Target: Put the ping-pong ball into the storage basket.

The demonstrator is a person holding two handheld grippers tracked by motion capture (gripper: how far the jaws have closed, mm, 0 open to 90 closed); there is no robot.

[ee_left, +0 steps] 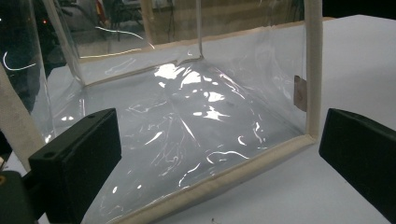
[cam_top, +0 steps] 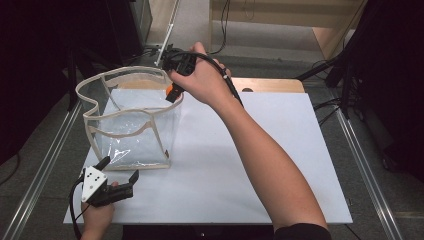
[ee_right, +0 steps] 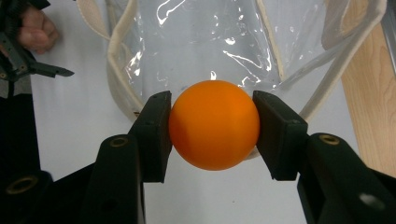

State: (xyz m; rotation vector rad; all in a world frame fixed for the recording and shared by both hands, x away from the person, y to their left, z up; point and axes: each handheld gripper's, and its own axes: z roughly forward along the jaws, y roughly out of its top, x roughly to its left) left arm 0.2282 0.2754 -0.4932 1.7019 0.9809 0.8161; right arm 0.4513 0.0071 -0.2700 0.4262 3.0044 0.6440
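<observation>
A clear plastic bag (cam_top: 135, 125) with cream fabric trim stands open on the white table (cam_top: 250, 165). My right gripper (cam_top: 172, 92) hovers at the bag's far right rim, shut on an orange ball (ee_right: 214, 124) that sits between its jaws above the bag's opening (ee_right: 201, 51). Near the table's front left corner my left gripper (cam_top: 120, 170) stands open, just in front of the bag's near bottom edge (ee_left: 224, 175); nothing lies between its jaws. Inside, the bag (ee_left: 187, 107) looks empty.
A wooden board (cam_top: 265, 84) borders the table's far edge. Metal rails (cam_top: 45, 165) run along both sides of the table. Cables (cam_top: 330, 107) trail on the floor to the right, with dark equipment behind.
</observation>
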